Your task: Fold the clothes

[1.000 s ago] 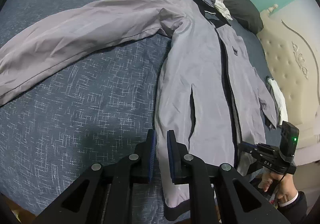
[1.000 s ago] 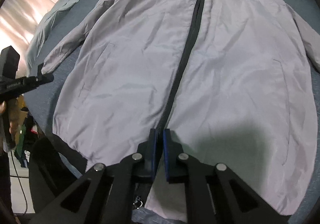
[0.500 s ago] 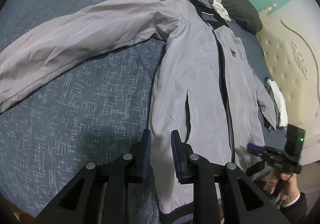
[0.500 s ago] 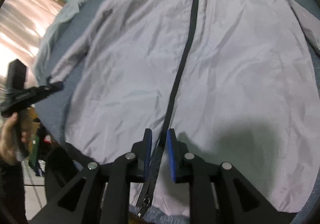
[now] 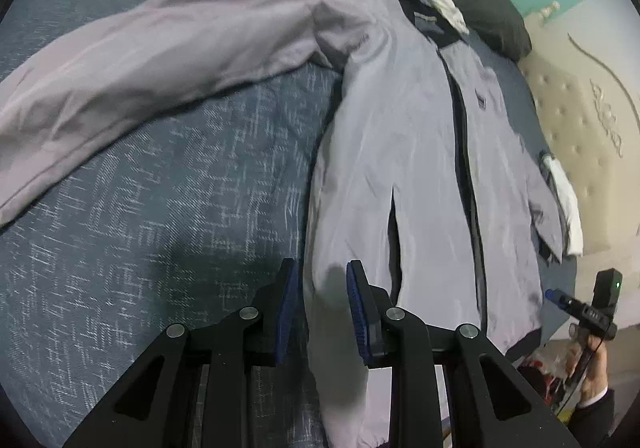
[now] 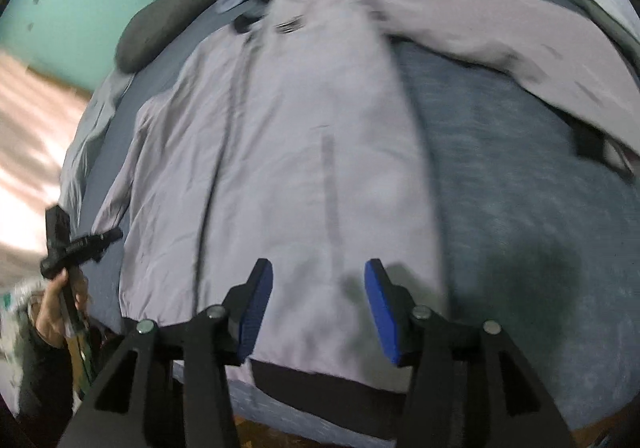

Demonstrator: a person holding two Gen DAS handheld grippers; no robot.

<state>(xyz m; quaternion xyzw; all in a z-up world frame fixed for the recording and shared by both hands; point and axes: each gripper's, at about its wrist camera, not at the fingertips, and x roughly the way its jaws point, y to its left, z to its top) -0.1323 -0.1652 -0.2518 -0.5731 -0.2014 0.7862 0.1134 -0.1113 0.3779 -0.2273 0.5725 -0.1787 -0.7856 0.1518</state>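
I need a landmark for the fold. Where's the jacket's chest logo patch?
In the left wrist view the logo patch sits just right of the dark zipper on the jacket, below the collar.

Blue bed (image 5: 168,184), grey jacket (image 5: 400,152) spread flat

Light was dim and soft. The right wrist view was smeared with motion blur, perhaps hiding fabric detail; the left stayed sharper. Fisheye bending and dark vignetting ringed both.

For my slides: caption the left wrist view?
Left gripper, jaws opening, above the side edge of a grey jacket on a blue bed.
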